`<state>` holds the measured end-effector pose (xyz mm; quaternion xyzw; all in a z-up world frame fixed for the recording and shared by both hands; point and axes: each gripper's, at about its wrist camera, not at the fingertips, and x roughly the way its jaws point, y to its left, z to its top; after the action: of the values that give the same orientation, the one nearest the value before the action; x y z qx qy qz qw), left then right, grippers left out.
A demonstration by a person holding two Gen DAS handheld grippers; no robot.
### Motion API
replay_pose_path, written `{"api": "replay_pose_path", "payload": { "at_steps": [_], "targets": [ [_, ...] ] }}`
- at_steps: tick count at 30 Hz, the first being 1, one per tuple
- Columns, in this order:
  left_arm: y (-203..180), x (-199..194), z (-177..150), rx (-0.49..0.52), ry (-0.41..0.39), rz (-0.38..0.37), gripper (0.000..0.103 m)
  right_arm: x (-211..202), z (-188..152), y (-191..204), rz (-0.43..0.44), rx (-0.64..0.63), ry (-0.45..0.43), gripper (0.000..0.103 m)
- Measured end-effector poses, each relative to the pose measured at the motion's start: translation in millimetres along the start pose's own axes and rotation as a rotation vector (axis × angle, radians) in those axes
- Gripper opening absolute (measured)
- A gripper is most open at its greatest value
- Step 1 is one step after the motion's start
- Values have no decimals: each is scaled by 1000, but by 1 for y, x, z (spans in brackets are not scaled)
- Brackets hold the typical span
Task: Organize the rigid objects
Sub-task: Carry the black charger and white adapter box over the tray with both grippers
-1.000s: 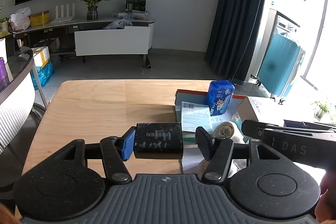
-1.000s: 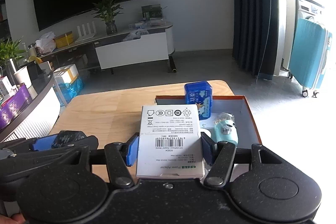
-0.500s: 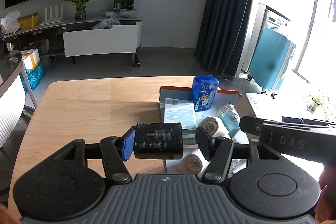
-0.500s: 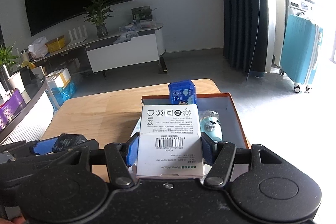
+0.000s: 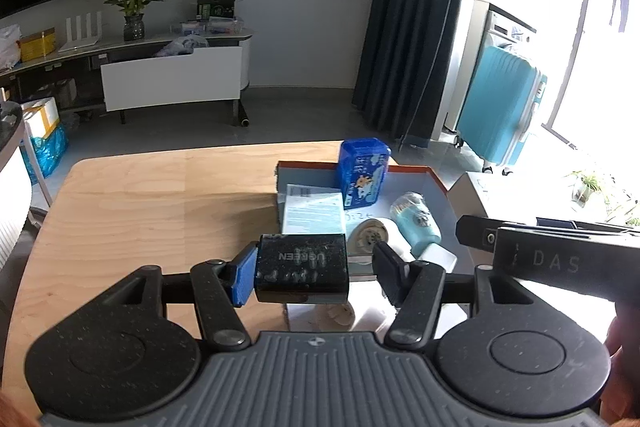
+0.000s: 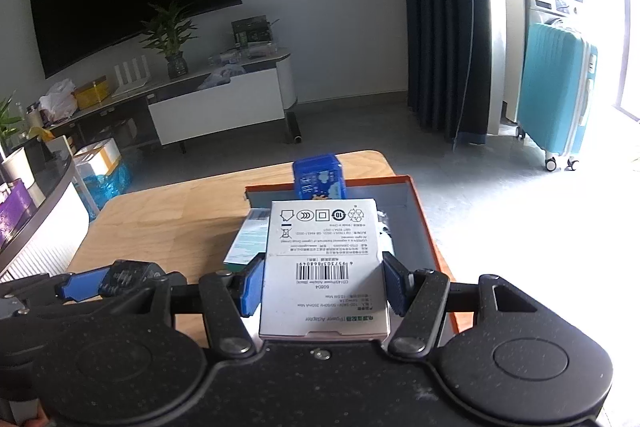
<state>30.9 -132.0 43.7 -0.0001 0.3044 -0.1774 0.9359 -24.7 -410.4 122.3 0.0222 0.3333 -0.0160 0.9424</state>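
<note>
Drifting over tray (image 5: 438, 183); left tongs (image 5: 316, 267) still pinching charger (image 5: 301, 267), right tongs (image 6: 323, 287) white box (image 6: 324, 263).

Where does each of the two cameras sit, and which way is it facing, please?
Left wrist: on the left gripper, looking forward and down over the wooden table at the open box; it holds a black charger; the right gripper's side shows.
Right wrist: on the right gripper, facing the same way; it holds a white carton; the left gripper shows.
Shared: table, box, blue tin, suitcase.
</note>
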Motion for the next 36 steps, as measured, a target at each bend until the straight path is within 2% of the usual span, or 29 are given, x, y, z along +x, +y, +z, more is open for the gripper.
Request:
{"api": "replay_pose_path", "payload": {
  "at_steps": [18, 36],
  "targets": [
    [-29, 13, 8, 43, 0, -54, 61, -4, 3, -33, -39, 54, -23, 71],
    [-34, 23, 14, 44, 9, -52, 61, 1, 12, -39, -45, 60, -37, 71]
  ]
}}
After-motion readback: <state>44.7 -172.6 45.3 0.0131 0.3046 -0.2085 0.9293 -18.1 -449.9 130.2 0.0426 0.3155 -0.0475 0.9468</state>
